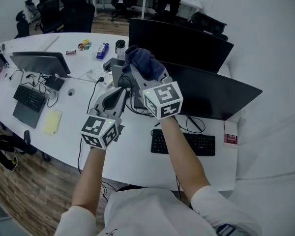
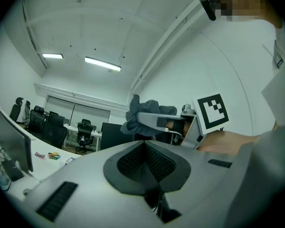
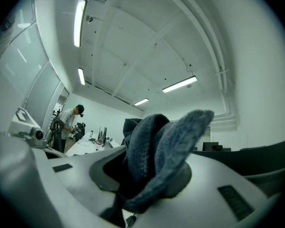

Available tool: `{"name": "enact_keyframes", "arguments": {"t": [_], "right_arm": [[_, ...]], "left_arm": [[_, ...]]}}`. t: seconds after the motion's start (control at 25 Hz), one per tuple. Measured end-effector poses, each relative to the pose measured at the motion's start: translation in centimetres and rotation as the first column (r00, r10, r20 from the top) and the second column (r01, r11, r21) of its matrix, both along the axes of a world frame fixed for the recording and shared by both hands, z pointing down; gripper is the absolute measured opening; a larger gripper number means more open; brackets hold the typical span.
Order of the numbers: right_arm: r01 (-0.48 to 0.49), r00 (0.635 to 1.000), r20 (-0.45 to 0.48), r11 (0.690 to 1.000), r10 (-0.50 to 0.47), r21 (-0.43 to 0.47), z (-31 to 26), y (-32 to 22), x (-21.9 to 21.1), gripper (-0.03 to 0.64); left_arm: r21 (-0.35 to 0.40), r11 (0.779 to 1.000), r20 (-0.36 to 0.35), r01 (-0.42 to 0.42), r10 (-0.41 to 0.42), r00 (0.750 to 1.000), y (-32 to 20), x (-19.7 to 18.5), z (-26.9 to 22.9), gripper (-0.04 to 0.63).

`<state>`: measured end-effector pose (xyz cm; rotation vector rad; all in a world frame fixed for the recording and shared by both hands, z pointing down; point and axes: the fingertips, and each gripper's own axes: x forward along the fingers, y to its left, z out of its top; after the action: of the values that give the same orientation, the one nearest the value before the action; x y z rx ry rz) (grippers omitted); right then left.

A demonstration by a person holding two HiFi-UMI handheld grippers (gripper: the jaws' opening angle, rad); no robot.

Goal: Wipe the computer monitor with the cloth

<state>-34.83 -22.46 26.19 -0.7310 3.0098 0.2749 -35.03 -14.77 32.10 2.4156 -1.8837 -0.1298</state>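
Observation:
A dark blue cloth (image 1: 141,61) bunches out of my right gripper (image 1: 137,72), which is shut on it and held up in front of two black monitors. The nearer monitor (image 1: 214,96) stands right of the cloth, the farther monitor (image 1: 182,45) behind it. In the right gripper view the cloth (image 3: 159,148) fills the gap between the jaws and folds over them, pointing at the ceiling. My left gripper (image 1: 119,93) is raised just left of the right one. Its jaws (image 2: 145,146) are shut with nothing between them; beyond them the cloth (image 2: 142,109) shows in the other gripper.
A black keyboard (image 1: 184,142) lies on the white table (image 1: 132,151) below the nearer monitor, with cables beside it. At the left are a third monitor (image 1: 39,62), a keyboard (image 1: 28,97) and a yellow pad (image 1: 52,122). A person (image 3: 66,120) stands far off.

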Motion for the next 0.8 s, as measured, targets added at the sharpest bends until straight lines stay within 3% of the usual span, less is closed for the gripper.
{"name": "enact_keyframes", "arguments": {"t": [0.16, 0.24, 0.8], "right_arm": [[-0.01, 0.992, -0.123, 0.991, 0.026, 0.134, 1.6, 0.9, -1.1, 0.114], [-0.006, 0.987, -0.158, 0.989, 0.03, 0.151, 2.8, 1.1, -1.4, 0.114], [-0.024, 0.975, -0.22, 0.999, 0.032, 0.041, 11.5, 0.9, -1.7, 0.114]], "left_arm": [[-0.01, 1.0, 0.0, -0.003, 0.003, 1.0, 0.1, -0.4, 0.6, 0.011], [-0.017, 1.0, -0.002, -0.003, 0.003, 1.0, 0.1, -0.6, 0.9, 0.011], [-0.086, 0.996, -0.019, -0.003, 0.002, 1.0, 0.3, -1.1, 4.6, 0.011]]}}
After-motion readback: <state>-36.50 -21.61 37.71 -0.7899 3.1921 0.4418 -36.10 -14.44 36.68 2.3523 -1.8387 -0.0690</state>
